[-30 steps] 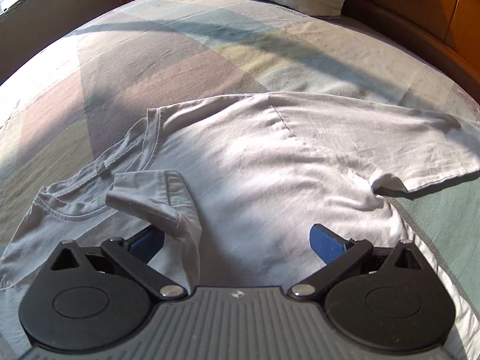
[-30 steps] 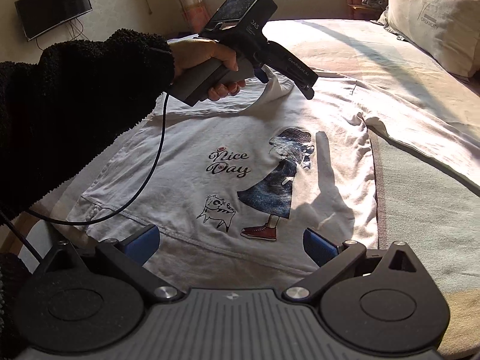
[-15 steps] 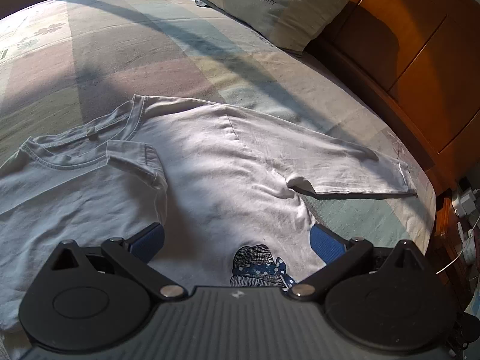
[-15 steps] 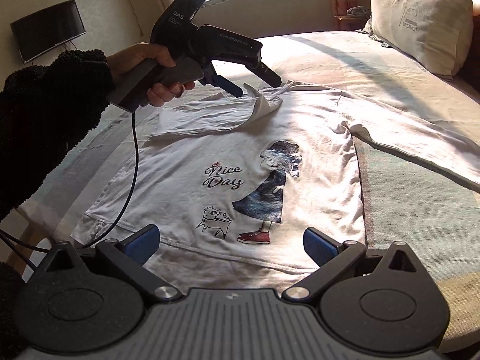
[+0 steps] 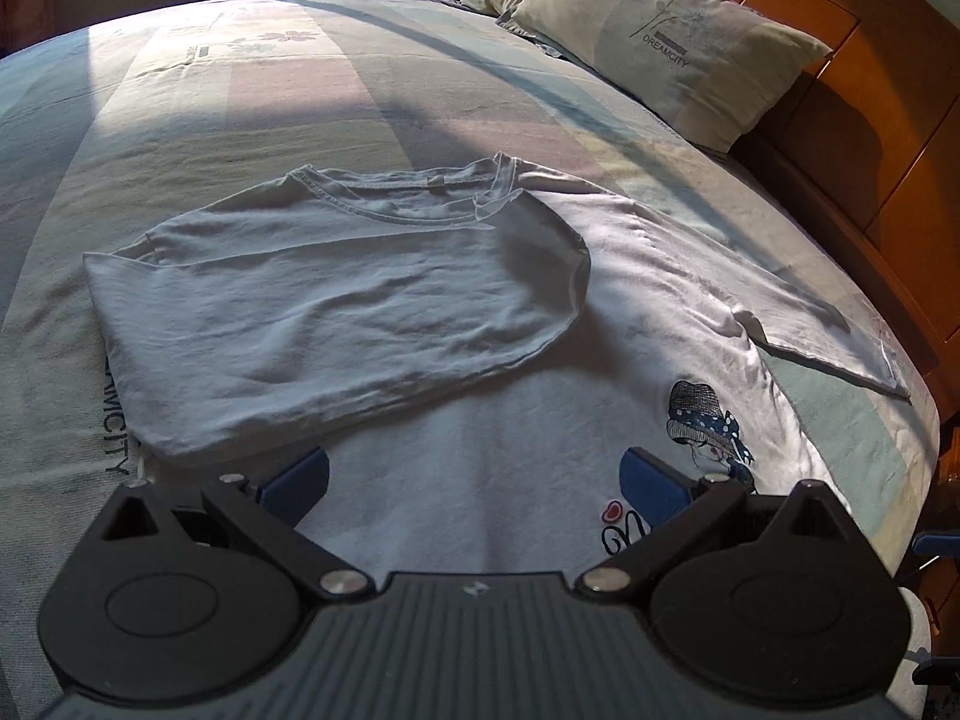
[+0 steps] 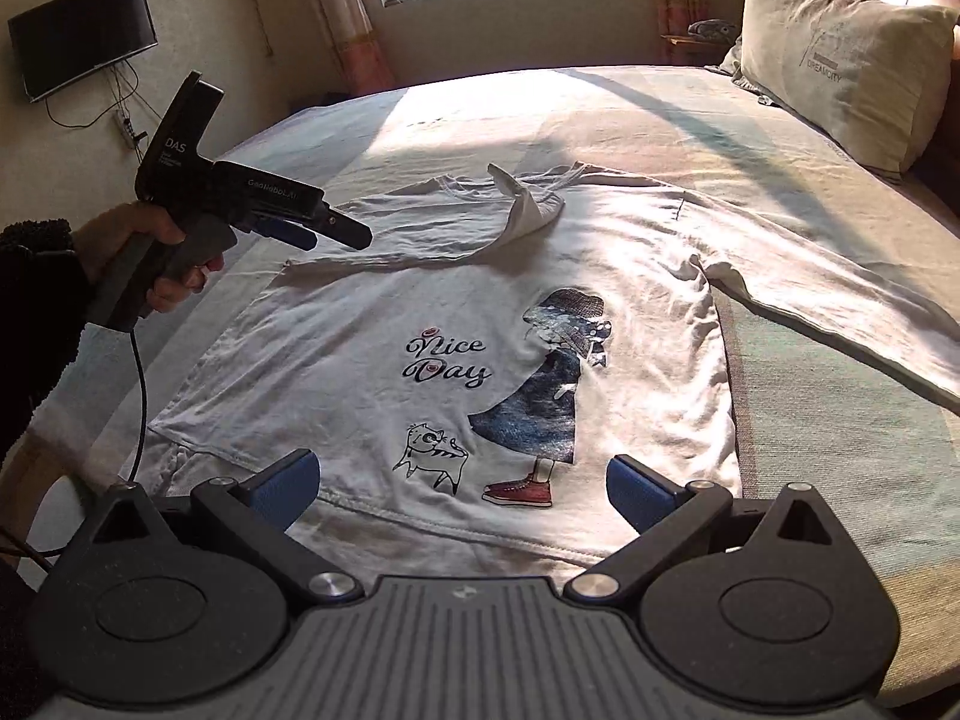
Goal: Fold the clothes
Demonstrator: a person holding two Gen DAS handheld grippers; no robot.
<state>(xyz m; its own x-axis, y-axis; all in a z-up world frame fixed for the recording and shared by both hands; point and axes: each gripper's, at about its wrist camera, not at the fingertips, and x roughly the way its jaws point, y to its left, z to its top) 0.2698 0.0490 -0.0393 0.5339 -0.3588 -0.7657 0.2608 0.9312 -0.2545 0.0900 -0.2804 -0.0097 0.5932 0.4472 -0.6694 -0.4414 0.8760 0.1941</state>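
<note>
The pastel striped bed (image 6: 600, 114) carries the white long-sleeved printed cotton shirt (image 6: 372, 396) at its middle: light, limp, best pinched at the spread sleeve's cuff (image 5: 882, 363), three o'clock. Left tongs (image 5: 474, 477) and right tongs (image 6: 462, 480) gape, empty.

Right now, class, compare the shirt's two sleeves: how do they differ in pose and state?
1. The left sleeve is folded inward across the shirt's chest; the right sleeve stretches straight out onto the bedsheet.
2. The left sleeve's cuff curls up near the collar; the right sleeve lies flat.
3. The left sleeve lies near the left hand-held gripper; nothing is near the right sleeve.

Both are long, white and free of any grip.
</note>
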